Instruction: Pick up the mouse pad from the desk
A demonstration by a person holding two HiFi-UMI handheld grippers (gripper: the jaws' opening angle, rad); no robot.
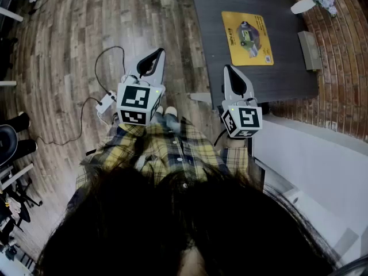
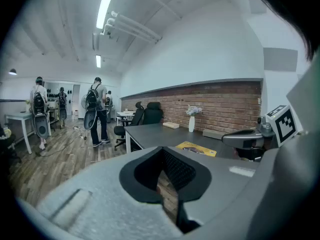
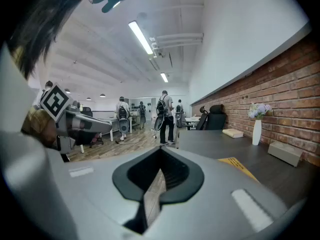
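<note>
A yellow mouse pad (image 1: pixel 248 37) with a printed picture lies flat on the dark desk (image 1: pixel 218 16), near its middle. The pad also shows in the left gripper view (image 2: pixel 196 148) and as a yellow corner in the right gripper view (image 3: pixel 236 165). My left gripper (image 1: pixel 159 52) hangs over the wooden floor, left of the desk, shut and holding nothing. Over the desk's near edge, short of the pad, my right gripper (image 1: pixel 227 68) is shut and empty.
A white vase with flowers (image 1: pixel 313 0) lies toward the desk's far right corner, and a grey box (image 1: pixel 309 50) sits by the brick wall. Cables and a white adapter (image 1: pixel 106 102) lie on the floor. Several people with backpacks (image 2: pixel 94 109) stand farther off; office chairs (image 2: pixel 144 115) stand beyond the desk.
</note>
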